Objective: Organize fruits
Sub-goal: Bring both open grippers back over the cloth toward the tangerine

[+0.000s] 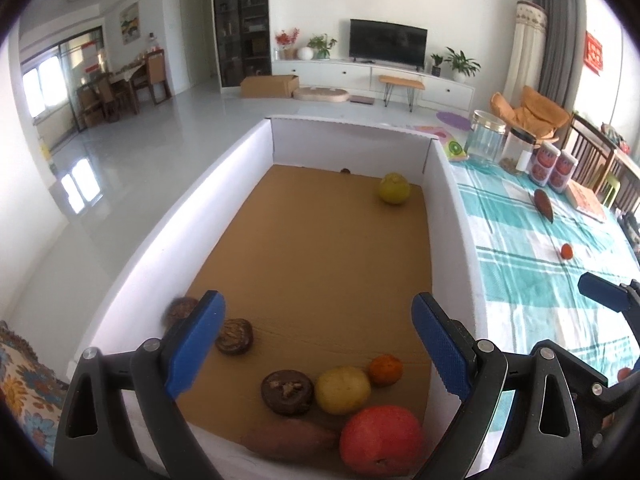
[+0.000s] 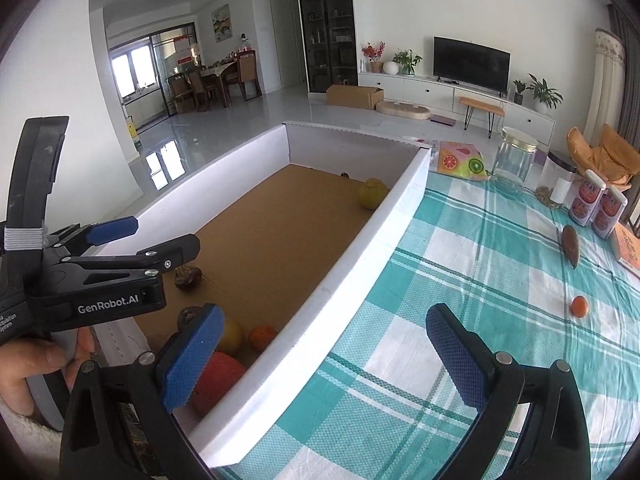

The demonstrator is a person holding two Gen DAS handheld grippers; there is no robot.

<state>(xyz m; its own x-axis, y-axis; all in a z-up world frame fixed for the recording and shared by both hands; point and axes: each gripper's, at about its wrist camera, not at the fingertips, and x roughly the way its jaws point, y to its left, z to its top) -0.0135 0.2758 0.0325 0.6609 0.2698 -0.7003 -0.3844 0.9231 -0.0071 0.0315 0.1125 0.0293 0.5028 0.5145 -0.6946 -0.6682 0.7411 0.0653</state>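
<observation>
Left gripper [image 1: 318, 344] hangs over the near end of the white-walled box [image 1: 440, 184], jaws spread wide, nothing between them. Below it, at the box's near end, lie three dark brown fruits [image 1: 287, 391], a yellow fruit [image 1: 342, 389], a small orange [image 1: 385, 369], a sweet potato [image 1: 290, 438] and a large red fruit [image 1: 380, 440], several of them touching. One yellow-green fruit [image 1: 394, 188] sits alone by the far right corner.

Right gripper [image 2: 320, 354] straddles the box's right wall, jaws likewise spread and empty. Two items remain outside on the checked tablecloth [image 2: 400, 420]: a small orange fruit [image 2: 579, 306] and, further toward the far edge, a dark pointed fruit [image 2: 570, 244].

Judgement: the step in hand is fetching the loose orange fruit. The right gripper should travel right over open cloth, descend with fingers either side, and close gently, since a round fruit may roll.

Clearance: the path is unobstructed; jars [image 2: 514, 160] and canisters [image 2: 596, 208] stand well beyond. On return, lift above the wall rim and release over the bare middle floor of the box.
</observation>
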